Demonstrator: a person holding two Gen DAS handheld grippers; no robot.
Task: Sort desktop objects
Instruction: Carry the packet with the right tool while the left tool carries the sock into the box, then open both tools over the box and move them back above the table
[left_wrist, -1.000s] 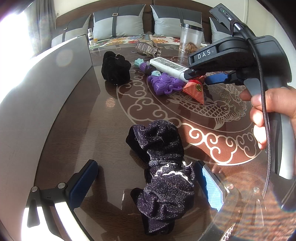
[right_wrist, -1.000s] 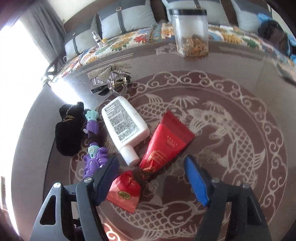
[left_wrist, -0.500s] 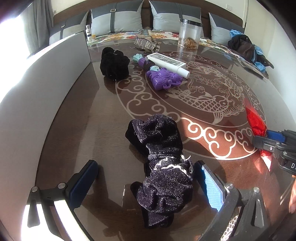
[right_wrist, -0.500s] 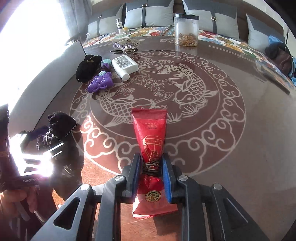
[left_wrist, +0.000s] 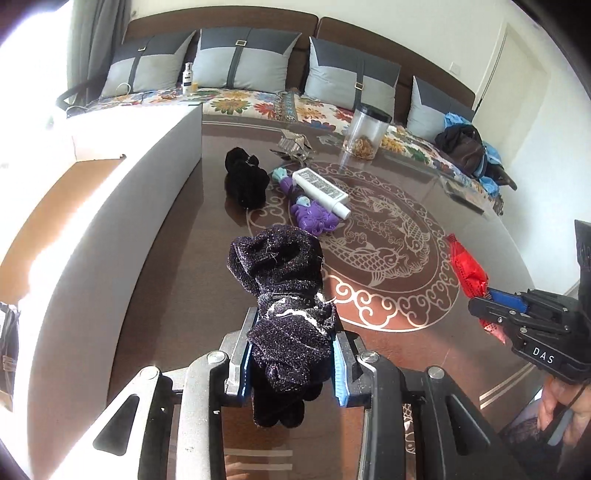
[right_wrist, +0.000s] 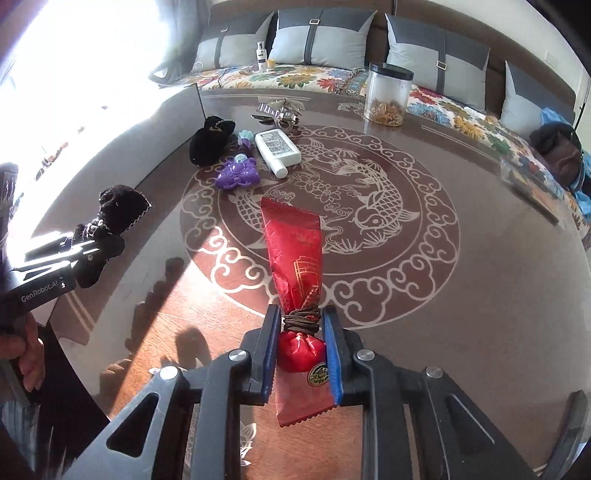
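Note:
My left gripper (left_wrist: 291, 363) is shut on a dark glittery scrunchie (left_wrist: 284, 280) and holds it lifted over the brown table (left_wrist: 177, 280). It also shows in the right wrist view (right_wrist: 118, 214). My right gripper (right_wrist: 300, 350) is shut on a red foil packet (right_wrist: 295, 251) tied with brown cord, held above the table. The packet also shows in the left wrist view (left_wrist: 467, 269). On the table lie a black scrunchie (left_wrist: 245, 177), a purple toy (left_wrist: 314, 218), a white bottle (left_wrist: 323, 190) and a silver hair clip (left_wrist: 295, 144).
A white box (left_wrist: 122, 206) with a brown floor stands along the table's left side. A clear jar (left_wrist: 365, 133) stands at the far edge. A sofa with grey cushions (left_wrist: 243, 59) runs behind the table. A dark bag (left_wrist: 465, 147) lies on the sofa.
My left gripper has closed on the glittery scrunchie and lifted it. My right gripper grasped the red packet and carried it back toward the near edge, then raised it.

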